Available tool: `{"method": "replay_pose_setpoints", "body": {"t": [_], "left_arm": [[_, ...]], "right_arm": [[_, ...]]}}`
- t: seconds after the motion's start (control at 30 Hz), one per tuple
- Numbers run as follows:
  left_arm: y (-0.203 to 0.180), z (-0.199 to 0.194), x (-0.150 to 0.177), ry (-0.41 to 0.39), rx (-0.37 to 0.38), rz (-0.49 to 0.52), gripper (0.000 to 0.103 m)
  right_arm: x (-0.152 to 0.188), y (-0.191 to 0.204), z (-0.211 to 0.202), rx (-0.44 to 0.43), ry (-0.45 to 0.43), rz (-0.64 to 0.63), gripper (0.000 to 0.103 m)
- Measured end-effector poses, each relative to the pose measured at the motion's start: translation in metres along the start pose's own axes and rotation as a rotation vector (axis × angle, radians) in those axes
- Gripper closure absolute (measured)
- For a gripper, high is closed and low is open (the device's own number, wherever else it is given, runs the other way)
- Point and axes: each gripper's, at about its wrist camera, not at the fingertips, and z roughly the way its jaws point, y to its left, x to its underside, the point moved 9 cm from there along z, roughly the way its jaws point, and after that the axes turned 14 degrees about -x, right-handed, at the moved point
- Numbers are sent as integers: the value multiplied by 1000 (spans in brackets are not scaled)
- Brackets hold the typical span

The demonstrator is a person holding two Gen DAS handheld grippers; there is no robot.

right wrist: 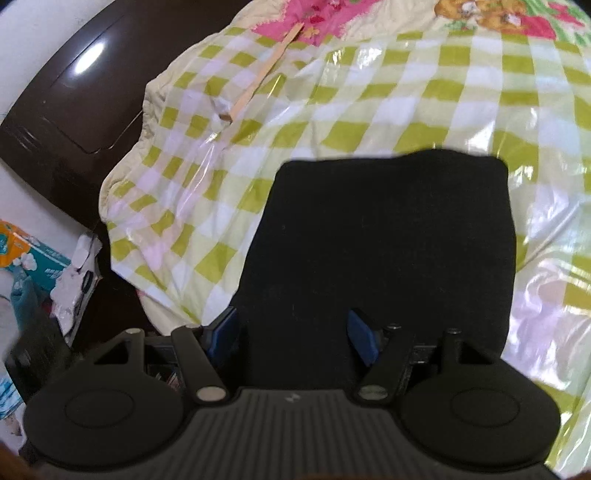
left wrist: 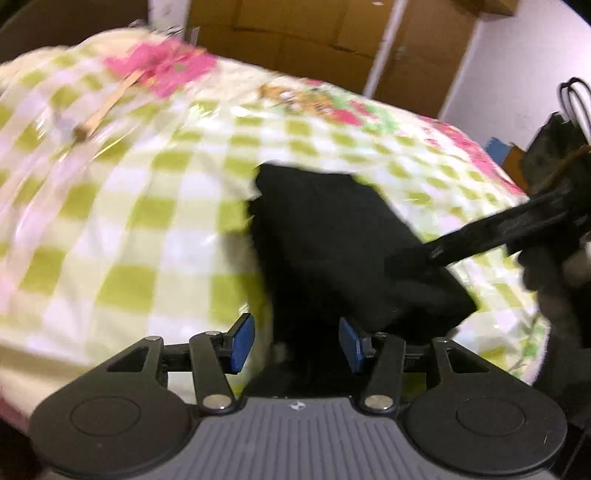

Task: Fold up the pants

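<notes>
The folded black fabric pants (right wrist: 384, 240) lie on a bed's green-and-white checked plastic-covered sheet (right wrist: 369, 107). Both the left tool (left wrist: 295, 341) and right tool (right wrist: 291, 334) hang released above them. A thin wooden stick (right wrist: 264, 72) lies well apart; cardboard boxes (left wrist: 295, 33) stand behind.

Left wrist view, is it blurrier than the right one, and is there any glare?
Yes: the left wrist view is motion-smeared, the checked cover streaked and the black pants soft-edged. The right wrist view is sharper, with glare patches on the cover's glossy plastic and on the dark board; the pants show no detail.
</notes>
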Motion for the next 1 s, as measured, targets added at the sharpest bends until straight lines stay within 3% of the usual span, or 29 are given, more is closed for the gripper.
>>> {"method": "replay_pose_setpoints", "body": {"t": [0.17, 0.27, 0.37, 0.43, 0.5, 0.57, 0.63, 0.77, 0.83, 0.93, 1.0], "left_arm": [[-10, 29, -24, -22, 32, -31, 28], [2, 41, -40, 16, 113, -84, 27], [7, 57, -49, 40, 76, -22, 24], [8, 50, -53, 46, 94, 0, 24], [19, 38, -51, 46, 50, 29, 24], [34, 36, -48, 61, -38, 44, 25], [41, 39, -45, 79, -74, 38, 26], [24, 43, -50, 66, -12, 12, 26], [13, 53, -56, 57, 5, 33, 26], [-2, 75, -63, 67, 27, 66, 27], [-5, 87, -66, 64, -12, 107, 40]], "right_arm": [[6, 3, -3, -5, -8, -61, 37], [0, -4, -15, -6, -55, -57, 37], [-6, -23, -31, 28, -107, -38, 37], [-6, -39, -42, 76, -128, -34, 37], [0, -46, -50, 101, -133, -38, 35], [9, -36, -52, 45, -129, -56, 35], [18, -17, -43, -44, -100, -100, 35], [26, 3, 7, -169, -26, -174, 33], [31, 8, 33, -195, 39, -196, 33], [35, 17, 40, -202, 62, -235, 27], [35, 21, 33, -212, 59, -220, 28]]}}
